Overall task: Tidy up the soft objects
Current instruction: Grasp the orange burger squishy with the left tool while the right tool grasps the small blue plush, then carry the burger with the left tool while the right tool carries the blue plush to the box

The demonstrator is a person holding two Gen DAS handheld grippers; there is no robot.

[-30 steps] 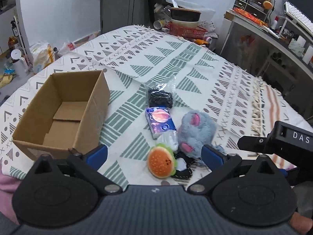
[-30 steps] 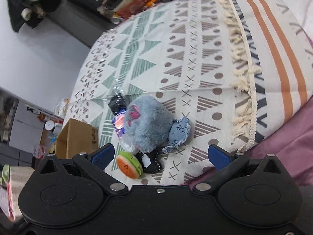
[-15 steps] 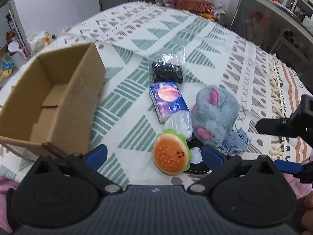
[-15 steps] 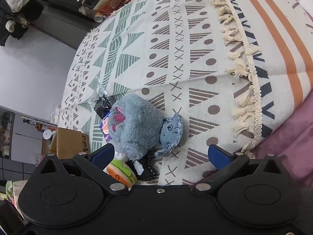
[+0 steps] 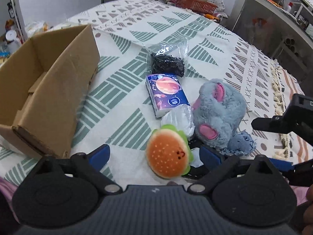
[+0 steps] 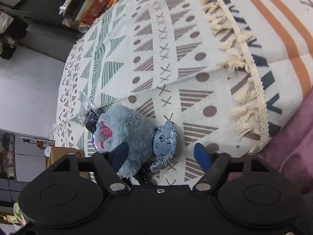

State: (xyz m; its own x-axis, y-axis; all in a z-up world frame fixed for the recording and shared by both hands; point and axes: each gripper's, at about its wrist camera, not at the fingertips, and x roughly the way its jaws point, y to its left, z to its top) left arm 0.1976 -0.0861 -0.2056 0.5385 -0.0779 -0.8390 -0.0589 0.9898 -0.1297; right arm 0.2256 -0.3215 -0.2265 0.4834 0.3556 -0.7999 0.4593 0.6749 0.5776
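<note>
Left wrist view: my left gripper [image 5: 154, 154] has its jaws spread wide and holds nothing. The burger plush [image 5: 168, 157] lies on the patterned blanket [image 5: 121, 105] between my blue fingertips [image 5: 100, 154], nearer the right one. Just behind it sit a crumpled white plastic wrap [image 5: 179, 118] and a grey plush toy [image 5: 219, 111] with pink patches; a small blue denim toy [image 5: 241, 144] touches the grey plush on its near right side. A tissue pack [image 5: 167, 94] printed with a planet lies behind the wrap, and a clear bag of black material [image 5: 167, 62] lies beyond the pack. An open cardboard box [image 5: 47, 90] stands to the left, well apart from the pile. My right gripper [image 5: 281, 125] enters from the right edge.

Right wrist view: my right gripper [image 6: 161, 155] is open, empty. Its left fingertip [image 6: 119, 155] overlaps the grey plush toy [image 6: 127, 129]; the denim toy [image 6: 164, 140] lies between the fingertips. Whether either pad touches the plush, I cannot tell. The fringed blanket [image 6: 195, 68] fills the rest.
</note>
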